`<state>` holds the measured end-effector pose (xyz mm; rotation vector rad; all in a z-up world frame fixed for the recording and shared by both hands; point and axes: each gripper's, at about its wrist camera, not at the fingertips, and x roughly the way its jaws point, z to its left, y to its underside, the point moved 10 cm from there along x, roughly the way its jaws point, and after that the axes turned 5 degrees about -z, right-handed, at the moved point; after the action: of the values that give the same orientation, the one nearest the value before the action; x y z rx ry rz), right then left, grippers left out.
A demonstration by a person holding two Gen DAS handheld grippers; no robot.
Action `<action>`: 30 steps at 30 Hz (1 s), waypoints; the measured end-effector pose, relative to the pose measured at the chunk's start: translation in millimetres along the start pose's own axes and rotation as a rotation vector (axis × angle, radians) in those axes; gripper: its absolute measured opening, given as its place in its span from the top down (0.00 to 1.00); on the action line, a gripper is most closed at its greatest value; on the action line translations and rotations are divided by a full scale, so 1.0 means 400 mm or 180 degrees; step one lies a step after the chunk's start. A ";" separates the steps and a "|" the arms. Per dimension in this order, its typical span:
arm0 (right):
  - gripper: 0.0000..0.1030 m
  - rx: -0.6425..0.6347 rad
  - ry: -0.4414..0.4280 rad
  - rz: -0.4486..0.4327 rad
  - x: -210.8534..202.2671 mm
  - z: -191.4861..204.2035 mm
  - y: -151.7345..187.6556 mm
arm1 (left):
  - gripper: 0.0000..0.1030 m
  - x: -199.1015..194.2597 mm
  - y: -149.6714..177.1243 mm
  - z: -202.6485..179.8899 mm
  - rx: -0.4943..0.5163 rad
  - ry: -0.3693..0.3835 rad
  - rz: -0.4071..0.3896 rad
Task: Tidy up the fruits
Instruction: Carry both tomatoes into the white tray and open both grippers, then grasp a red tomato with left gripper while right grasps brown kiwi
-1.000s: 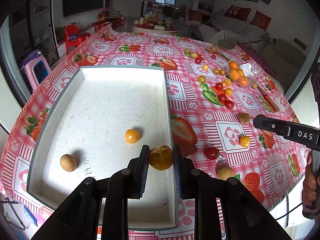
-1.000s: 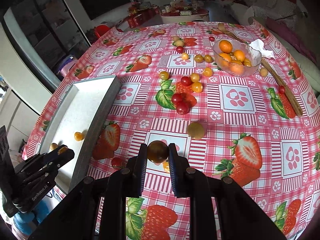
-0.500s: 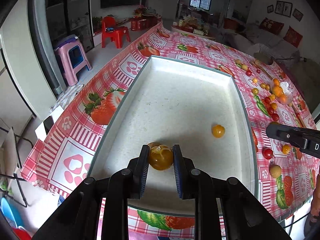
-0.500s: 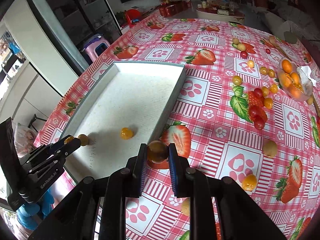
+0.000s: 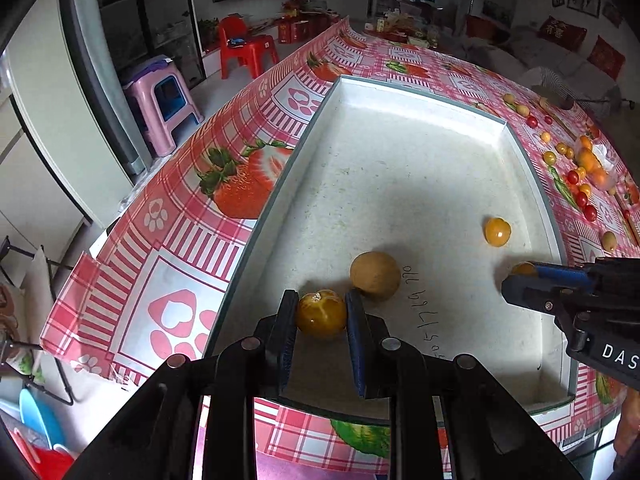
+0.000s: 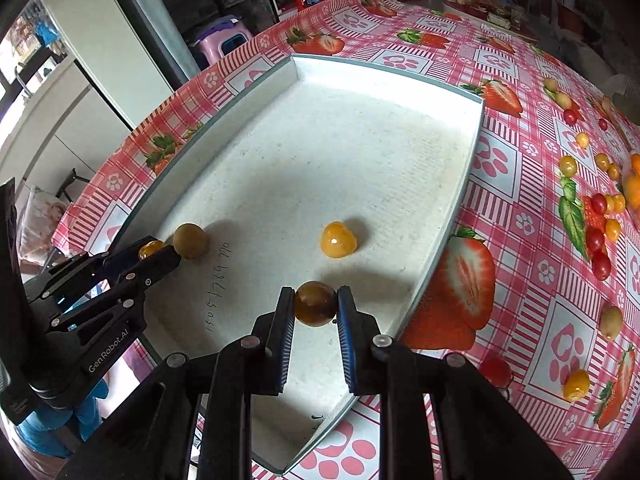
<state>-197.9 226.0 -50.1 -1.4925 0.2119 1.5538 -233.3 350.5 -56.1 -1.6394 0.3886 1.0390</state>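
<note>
A white tray (image 5: 400,92) lies on the strawberry tablecloth; it also shows in the right wrist view (image 6: 384,74). My left gripper (image 5: 321,312) is shut on an orange-brown fruit (image 5: 321,314), low over the tray's near left part, beside a tan round fruit (image 5: 375,275). My right gripper (image 6: 315,307) is shut on a dark amber fruit (image 6: 315,304) over the tray's near right part. A yellow-orange fruit (image 6: 338,240) lies in the tray between them. The left gripper shows in the right wrist view (image 6: 154,250), and the right gripper in the left wrist view (image 5: 524,276).
Several cherry tomatoes and yellow fruits (image 6: 596,216) lie on the cloth right of the tray, with a clear bowl of oranges (image 5: 592,162) beyond. A tan fruit (image 6: 611,322) and a yellow fruit (image 6: 576,386) lie near the front right. A pink stool (image 5: 162,96) stands off the table.
Both grippers have moved left from the cloth to over the tray, each still holding its fruit. The left one has come down beside the tan fruit.
</note>
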 end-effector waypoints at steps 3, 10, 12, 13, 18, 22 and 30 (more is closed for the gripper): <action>0.77 -0.0116 0.0079 -0.0001 0.012 0.007 0.004 | 0.76 0.003 0.000 -0.005 0.0029 -0.0018 0.0019; 0.55 -0.0216 0.0079 0.0002 0.012 0.027 0.003 | 0.75 -0.003 0.003 0.001 0.0031 -0.0012 0.0044; 0.40 -0.0191 0.0068 -0.0074 -0.007 0.024 -0.007 | 0.75 -0.005 0.004 0.002 0.0031 -0.0019 0.0044; 0.34 -0.0183 0.0063 -0.0129 -0.021 0.021 -0.013 | 0.75 -0.004 0.004 0.001 0.0031 -0.0023 0.0049; 0.26 -0.0130 0.0064 -0.0361 -0.090 -0.001 -0.038 | 0.63 -0.006 0.003 0.000 0.0022 -0.0012 0.0069; 0.25 0.0007 0.0083 -0.0459 -0.129 -0.045 -0.039 | 0.20 -0.041 -0.022 -0.009 0.0024 0.0019 -0.0210; 0.25 0.0349 0.0221 -0.0580 -0.195 -0.185 -0.002 | 0.20 -0.069 -0.039 -0.061 0.0068 0.0121 -0.0229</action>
<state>-160.2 137.8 -1.1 -1.4392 0.1924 1.3264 -227.3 326.9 -24.2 -1.6441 0.3620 0.9483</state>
